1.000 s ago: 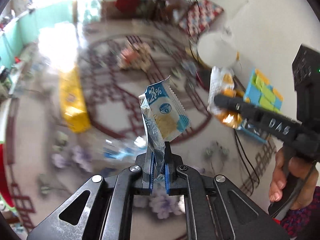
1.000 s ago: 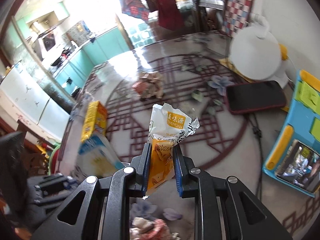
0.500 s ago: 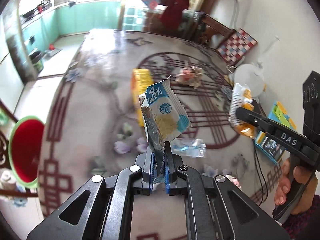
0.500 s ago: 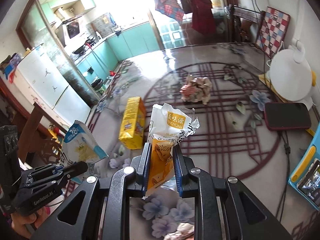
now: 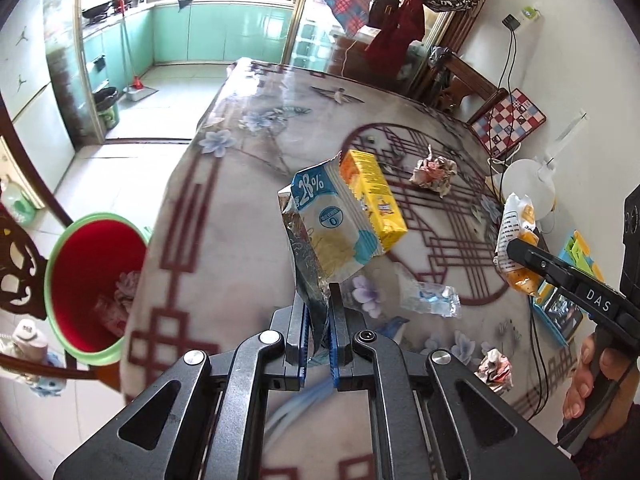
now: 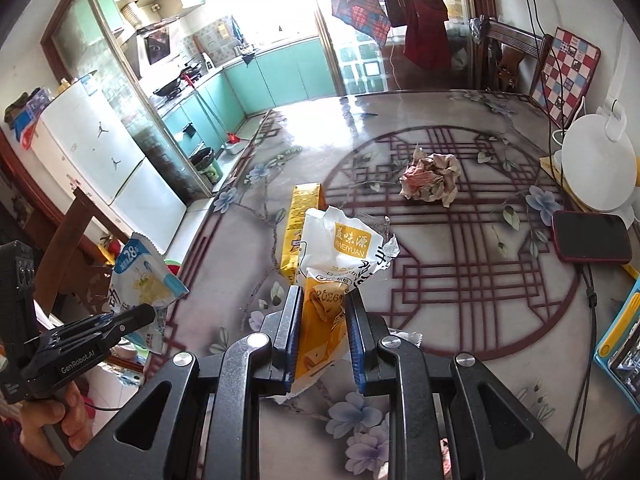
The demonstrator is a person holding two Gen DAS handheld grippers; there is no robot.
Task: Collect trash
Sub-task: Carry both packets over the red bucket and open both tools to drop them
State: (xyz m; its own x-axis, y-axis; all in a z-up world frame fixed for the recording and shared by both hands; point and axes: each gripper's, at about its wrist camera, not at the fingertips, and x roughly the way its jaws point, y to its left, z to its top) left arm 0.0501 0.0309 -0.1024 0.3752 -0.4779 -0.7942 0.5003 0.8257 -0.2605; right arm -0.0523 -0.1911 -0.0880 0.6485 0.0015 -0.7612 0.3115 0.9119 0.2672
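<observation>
My left gripper (image 5: 318,312) is shut on a blue and white snack wrapper (image 5: 334,224) marked 28%, held upright above the patterned table (image 5: 224,240). In the right wrist view the same wrapper (image 6: 140,280) hangs at the far left in that gripper (image 6: 140,314). My right gripper (image 6: 322,320) is shut on a white and orange snack packet (image 6: 340,256), which also shows at the right of the left wrist view (image 5: 516,236). A red bin with a green rim (image 5: 88,280) stands off the table's left edge, with some trash inside.
On the table lie a yellow carton (image 6: 302,224), a crumpled paper ball (image 6: 430,182), a clear plastic wrapper (image 5: 430,298) and a smaller crumpled wad (image 5: 494,366). A dark phone (image 6: 590,238), a white round appliance (image 6: 596,168) and a blue toy (image 6: 622,332) sit along the right side.
Both grippers have swung left across the table with their wrappers still held. The red bin and the table's left edge have come into the left wrist view.
</observation>
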